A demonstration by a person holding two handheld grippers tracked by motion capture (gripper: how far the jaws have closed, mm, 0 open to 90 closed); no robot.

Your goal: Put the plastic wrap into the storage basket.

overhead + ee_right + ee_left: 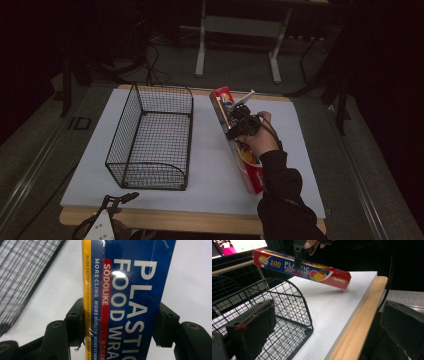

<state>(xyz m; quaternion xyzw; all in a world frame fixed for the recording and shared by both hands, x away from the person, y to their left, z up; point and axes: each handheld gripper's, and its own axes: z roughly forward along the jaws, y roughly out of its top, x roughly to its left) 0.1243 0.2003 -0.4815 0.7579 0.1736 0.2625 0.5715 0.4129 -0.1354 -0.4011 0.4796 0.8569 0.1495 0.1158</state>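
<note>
A long red and blue box of plastic food wrap (250,167) is held tilted over the right half of the white board (210,165). My right gripper (236,126) is shut on its middle, with a hand behind it. In the right gripper view the pads (76,322) press both long sides of the box (130,290). The left gripper view shows the box (312,271) slanting, its far end higher and its near end close above the board. My left gripper (122,197) rests at the table's front left edge, jaws wide open around nothing (327,322).
A black wire basket (150,137) stands on the left half of the board with nothing in it, and its curved near end (274,302) is just ahead of my left gripper. A wooden table edge (190,220) runs along the front. A metal stand (202,45) is behind the table.
</note>
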